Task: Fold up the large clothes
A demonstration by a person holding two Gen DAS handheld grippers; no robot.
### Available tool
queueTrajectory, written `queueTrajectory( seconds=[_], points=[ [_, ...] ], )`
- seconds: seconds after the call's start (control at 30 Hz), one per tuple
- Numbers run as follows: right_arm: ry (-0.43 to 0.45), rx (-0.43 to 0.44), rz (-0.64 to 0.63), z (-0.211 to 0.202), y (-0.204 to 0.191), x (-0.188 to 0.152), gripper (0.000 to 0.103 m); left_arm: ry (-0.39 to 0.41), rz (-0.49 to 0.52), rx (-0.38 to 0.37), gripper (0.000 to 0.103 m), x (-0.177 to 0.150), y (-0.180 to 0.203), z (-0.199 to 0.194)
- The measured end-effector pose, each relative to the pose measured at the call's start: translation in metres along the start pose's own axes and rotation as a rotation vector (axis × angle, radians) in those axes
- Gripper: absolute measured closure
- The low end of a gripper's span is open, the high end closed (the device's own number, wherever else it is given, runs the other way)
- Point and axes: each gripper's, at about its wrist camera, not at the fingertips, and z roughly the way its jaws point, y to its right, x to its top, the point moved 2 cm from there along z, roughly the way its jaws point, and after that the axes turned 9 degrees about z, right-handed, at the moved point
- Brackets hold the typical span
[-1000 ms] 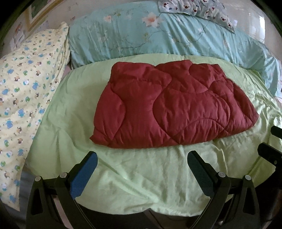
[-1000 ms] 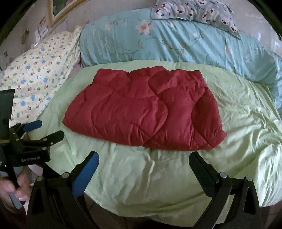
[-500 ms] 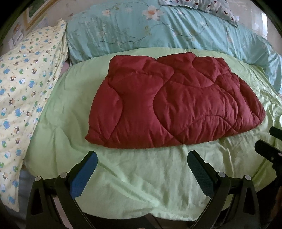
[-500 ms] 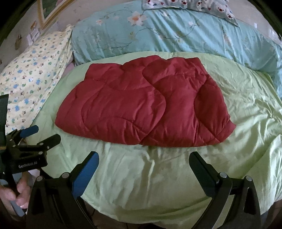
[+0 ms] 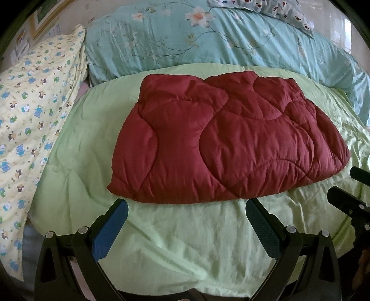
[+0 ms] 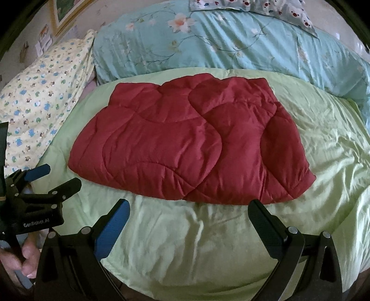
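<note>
A dark red quilted garment (image 5: 222, 143) lies folded flat on the light green bedcover (image 5: 173, 231); it also shows in the right wrist view (image 6: 185, 148). My left gripper (image 5: 186, 208) is open and empty, its fingertips just short of the garment's near edge. My right gripper (image 6: 188, 208) is open and empty, also just short of the near edge. The left gripper shows at the left of the right wrist view (image 6: 48, 178). The right gripper shows at the right edge of the left wrist view (image 5: 346, 187).
A rolled teal floral quilt (image 5: 208, 39) lies behind the garment. A yellow animal-print pillow (image 5: 32, 120) lies at the left. A bear-print pillow (image 6: 254, 7) sits on the quilt. The bed's near edge (image 6: 185, 287) runs below both grippers.
Both grippers have moved forward toward the garment's near edge, so it looks larger and closer. Both stay open. The garment has not moved.
</note>
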Motion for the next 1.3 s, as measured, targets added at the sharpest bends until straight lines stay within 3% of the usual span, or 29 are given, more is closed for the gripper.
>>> queueTrajectory(
  seconds=[1.3],
  points=[
    [-0.006, -0.009, -0.021, -0.0027, -0.0012, 0.0059, 0.000, 0.009, 0.005, 0.007, 0.000, 0.0013, 0.0009, -0.0039]
  ],
)
